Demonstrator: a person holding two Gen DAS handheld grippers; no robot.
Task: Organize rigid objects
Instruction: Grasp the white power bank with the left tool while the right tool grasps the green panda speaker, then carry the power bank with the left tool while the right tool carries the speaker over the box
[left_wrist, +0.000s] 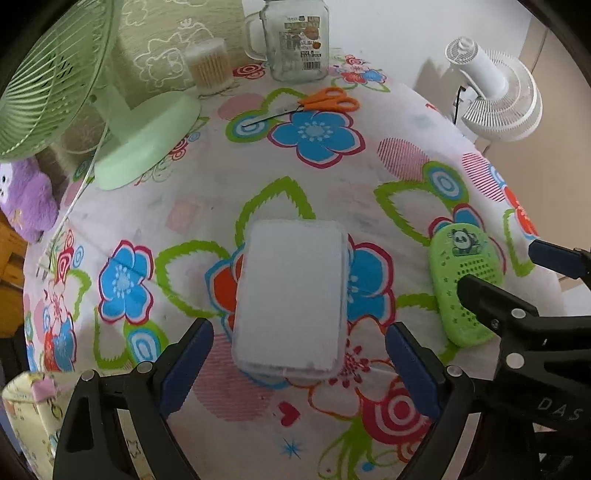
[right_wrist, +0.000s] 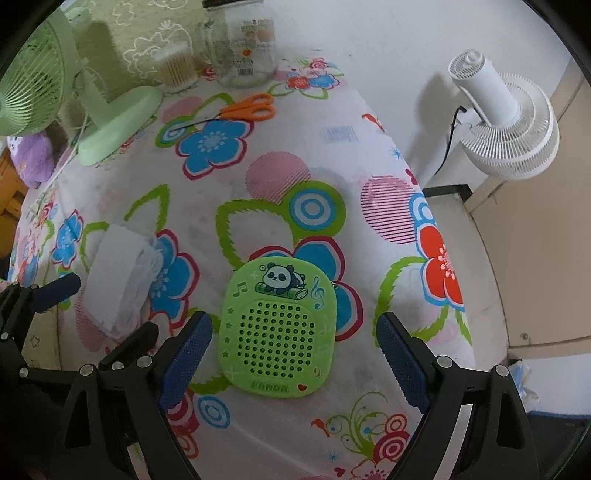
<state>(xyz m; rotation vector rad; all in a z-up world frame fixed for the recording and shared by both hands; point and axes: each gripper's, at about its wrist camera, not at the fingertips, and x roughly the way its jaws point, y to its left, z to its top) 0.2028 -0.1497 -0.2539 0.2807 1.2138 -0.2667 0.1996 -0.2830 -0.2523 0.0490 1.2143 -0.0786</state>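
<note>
- Hovering with its blue-padded jaws spread wide, the left gripper (left_wrist: 299, 373) straddles a white rectangular lidded plastic box (left_wrist: 291, 299) without touching it.
- Likewise spread and empty, the right gripper (right_wrist: 293, 365) frames a flat green perforated panda-print case (right_wrist: 279, 328), pads clear of its edges.
- Both items lie flat, near each other, on the flower-patterned tablecloth (left_wrist: 207, 206).
- Orange-handled scissors (left_wrist: 317, 103) lie farther back, untouched.
- Nothing looks gathered or lifted yet; the organizing appears to be at its start.
</note>
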